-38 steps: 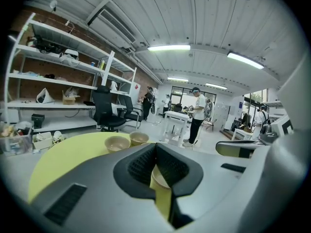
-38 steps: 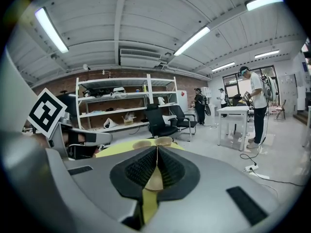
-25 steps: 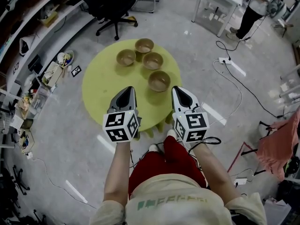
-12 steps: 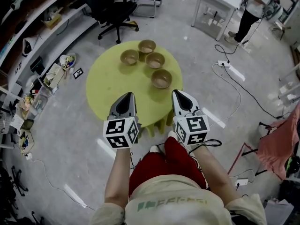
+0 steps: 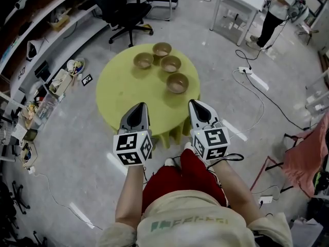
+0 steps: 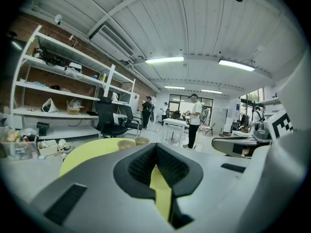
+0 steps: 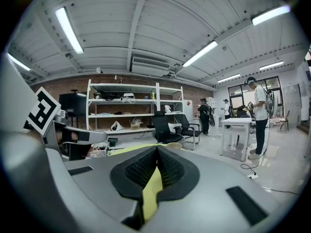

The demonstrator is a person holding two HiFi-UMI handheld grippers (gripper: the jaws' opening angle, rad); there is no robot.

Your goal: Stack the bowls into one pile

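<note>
Several tan bowls sit apart on the round yellow-green table (image 5: 123, 94): the nearest bowl (image 5: 177, 83), a middle one (image 5: 170, 64), a left one (image 5: 143, 60) and the farthest (image 5: 161, 49). My left gripper (image 5: 139, 110) and right gripper (image 5: 198, 107) hover side by side over the table's near edge, both shut with nothing between the jaws. In the left gripper view my left gripper (image 6: 155, 147) points at two bowls (image 6: 126, 143) beyond its tip. In the right gripper view my right gripper (image 7: 157, 150) hides most of the table; one bowl rim (image 7: 173, 145) peeks above it.
A black office chair (image 5: 123, 14) stands behind the table. A white table (image 5: 239, 6) with a person (image 5: 275, 12) beside it is at the back right. Shelves and clutter (image 5: 46, 91) line the left. Cables and a power strip (image 5: 249, 73) lie on the floor at right.
The table and bowls sit slightly further from me in the head view than a second ago. Both grippers stay shut and side by side.
</note>
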